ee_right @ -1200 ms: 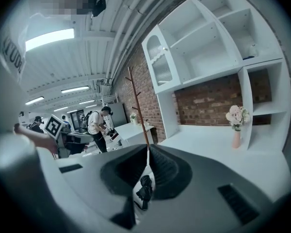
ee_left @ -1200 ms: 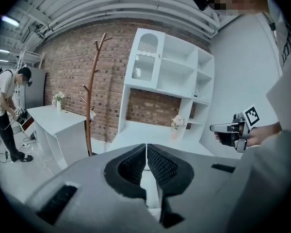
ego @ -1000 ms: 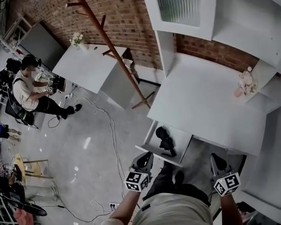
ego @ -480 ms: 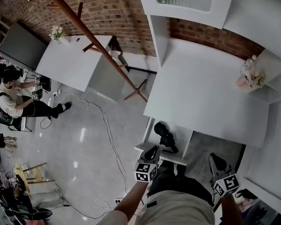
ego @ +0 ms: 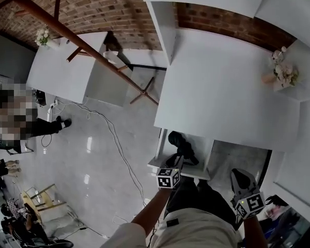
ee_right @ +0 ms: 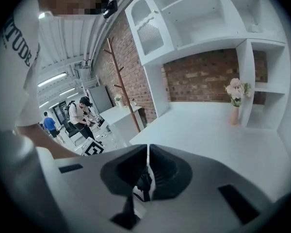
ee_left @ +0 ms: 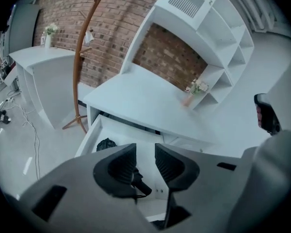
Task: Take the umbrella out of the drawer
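The umbrella (ego: 180, 148) lies in the open drawer (ego: 155, 163), close to the worktop (ego: 222, 87) edge. The left gripper (ego: 179, 162) is held over the drawer front, with the umbrella at its 12 o'clock. Its jaws are opening, narrowly parted, with nothing gripped. The right gripper (ego: 239, 175), at 4 o'clock of the left, is closed and empty. With so narrow a gap, only loose fabric may be pinched and the umbrella dropped. The drawer front may also be struck, or the umbrella snagged under the worktop.
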A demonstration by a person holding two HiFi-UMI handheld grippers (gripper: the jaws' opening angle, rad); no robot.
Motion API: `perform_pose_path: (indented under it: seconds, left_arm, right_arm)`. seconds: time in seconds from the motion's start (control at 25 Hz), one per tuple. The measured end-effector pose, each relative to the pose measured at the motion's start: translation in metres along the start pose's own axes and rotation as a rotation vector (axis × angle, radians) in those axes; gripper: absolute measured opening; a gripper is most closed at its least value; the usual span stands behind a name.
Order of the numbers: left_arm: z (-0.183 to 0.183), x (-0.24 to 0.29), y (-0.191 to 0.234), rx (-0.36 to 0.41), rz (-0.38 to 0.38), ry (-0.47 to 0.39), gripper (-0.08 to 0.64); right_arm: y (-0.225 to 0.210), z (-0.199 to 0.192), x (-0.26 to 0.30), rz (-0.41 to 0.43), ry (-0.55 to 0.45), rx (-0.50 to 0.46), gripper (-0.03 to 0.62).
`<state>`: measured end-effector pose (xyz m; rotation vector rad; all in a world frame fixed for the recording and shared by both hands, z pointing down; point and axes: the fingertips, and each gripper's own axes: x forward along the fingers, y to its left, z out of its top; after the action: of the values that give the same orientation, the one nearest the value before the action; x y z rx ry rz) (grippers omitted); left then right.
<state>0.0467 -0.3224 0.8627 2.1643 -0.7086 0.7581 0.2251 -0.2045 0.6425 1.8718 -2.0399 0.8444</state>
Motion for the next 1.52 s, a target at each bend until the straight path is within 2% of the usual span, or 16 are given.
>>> perform_pose_path:
  seconds: [0.16,0.4,0.6,0.72,0.84,0.92,1.04,1.16,1.52]
  left_arm:
    - [-0.018,0.032,0.017,-0.031,0.035,0.041,0.126]
    - [-0.055,0.075,0.044,-0.159,0.107,0.118,0.193]
    - [-0.069,0.106,0.057,-0.24,0.151,0.165,0.251]
    - [-0.078,0.119,0.067,-0.35,0.22,0.206,0.281]
    - [-0.1,0.127,0.077,-0.514,0.294,0.26,0.32]
    - [-0.114,0.132,0.083,-0.575,0.334,0.272,0.333]
    - [-0.125,0.139,0.092,-0.602,0.387,0.259,0.354]
    - [-0.128,0.148,0.095,-0.584,0.424,0.229,0.389]
    - [-0.132,0.185,0.098,-0.563,0.466,0.222,0.408]
  right_arm:
    - [-0.007,-0.011,0.001,-0.039,0.031,0.027,0.034]
    - [-0.015,-0.024,0.005,-0.079,0.072,0.071,0.034]
    - [-0.016,-0.038,0.016,-0.085,0.105,0.094,0.034]
    - [-0.016,-0.046,0.021,-0.087,0.117,0.1,0.034]
    - [-0.017,-0.045,0.025,-0.089,0.126,0.095,0.034]
    - [-0.018,-0.047,0.026,-0.091,0.132,0.098,0.034]
    - [-0.019,-0.052,0.027,-0.094,0.147,0.105,0.034]
    - [-0.022,-0.063,0.026,-0.1,0.168,0.118,0.034]
    - [-0.022,-0.08,0.035,-0.095,0.2,0.128,0.034]
